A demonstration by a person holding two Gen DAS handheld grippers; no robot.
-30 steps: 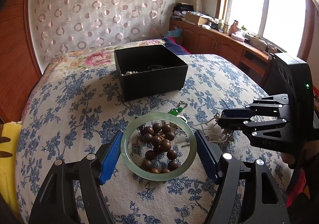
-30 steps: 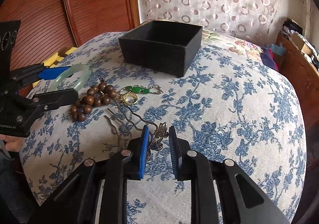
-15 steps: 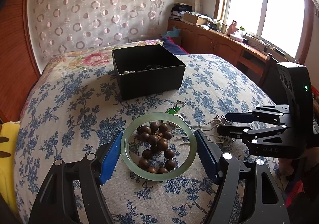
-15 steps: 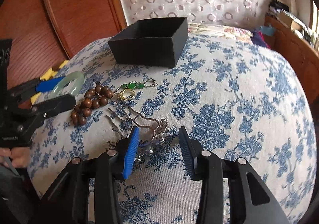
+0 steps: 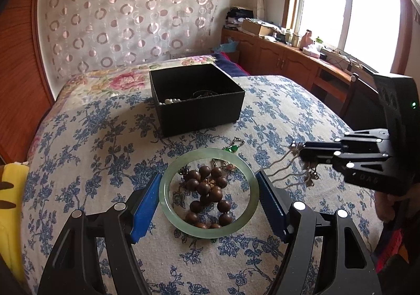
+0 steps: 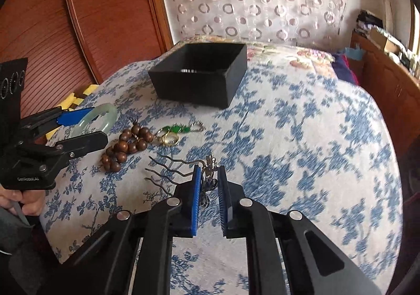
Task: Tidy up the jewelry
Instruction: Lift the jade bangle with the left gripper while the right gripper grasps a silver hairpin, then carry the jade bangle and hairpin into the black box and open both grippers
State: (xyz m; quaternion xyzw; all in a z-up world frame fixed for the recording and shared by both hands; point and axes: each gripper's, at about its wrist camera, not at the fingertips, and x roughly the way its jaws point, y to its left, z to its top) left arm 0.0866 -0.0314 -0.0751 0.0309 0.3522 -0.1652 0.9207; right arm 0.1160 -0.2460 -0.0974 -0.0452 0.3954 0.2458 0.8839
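Observation:
My left gripper (image 5: pixel 208 199) is shut on a pale green jade bangle (image 5: pixel 168 205), held level above the bedspread; it also shows in the right wrist view (image 6: pixel 101 116). Under it lies a brown wooden bead bracelet (image 5: pixel 207 190), also in the right wrist view (image 6: pixel 126 145). My right gripper (image 6: pixel 210 177) is shut on the ornate head of a metal hair comb (image 6: pixel 170 171), lifted off the cloth; the comb shows in the left wrist view (image 5: pixel 283 169). A green charm with a gold ring (image 6: pixel 173 132) lies beyond the beads. The black box (image 5: pixel 197 101) holds pearls.
The blue floral bedspread (image 6: pixel 302 137) covers the bed. A wooden headboard (image 6: pixel 105 6) and a patterned curtain stand behind the box. A yellow object (image 5: pixel 13 205) lies at the bed's left edge. A wooden cabinet with clutter (image 5: pixel 288 59) runs under the window.
My right gripper closed from open onto the comb's head and raised it off the cloth. My left gripper keeps the bangle and has barely moved.

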